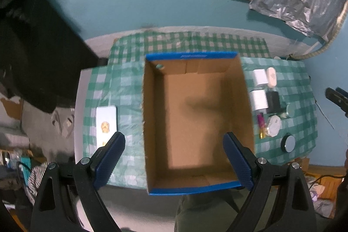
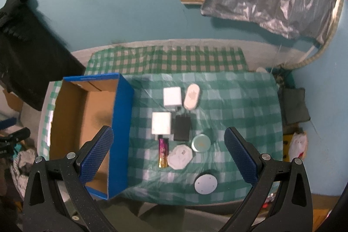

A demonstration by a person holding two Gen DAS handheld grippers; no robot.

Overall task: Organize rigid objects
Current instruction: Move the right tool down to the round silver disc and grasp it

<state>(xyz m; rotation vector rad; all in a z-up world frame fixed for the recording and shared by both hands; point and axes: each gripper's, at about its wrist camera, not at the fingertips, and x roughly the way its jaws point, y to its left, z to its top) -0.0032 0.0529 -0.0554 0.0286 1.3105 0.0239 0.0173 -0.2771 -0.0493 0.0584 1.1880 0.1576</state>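
left gripper (image 1: 174,158): wide open, empty, above box (image 1: 196,189) | right gripper (image 2: 168,156): wide open, empty, above lighter (image 2: 163,152)

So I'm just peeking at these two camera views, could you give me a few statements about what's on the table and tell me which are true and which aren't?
1. The cardboard box is empty. True.
2. Both grippers are clamped on something. False: the left gripper and the right gripper are both open and hold nothing.
3. The small things lie on the checked cloth, outside the box. True: among them two white chargers and a black block.
4. The round grey disc sits inside the box. False: it lies on the cloth, nearest the table's front edge.
5. A flat white card lies on the box's other side, away from the small things. True.
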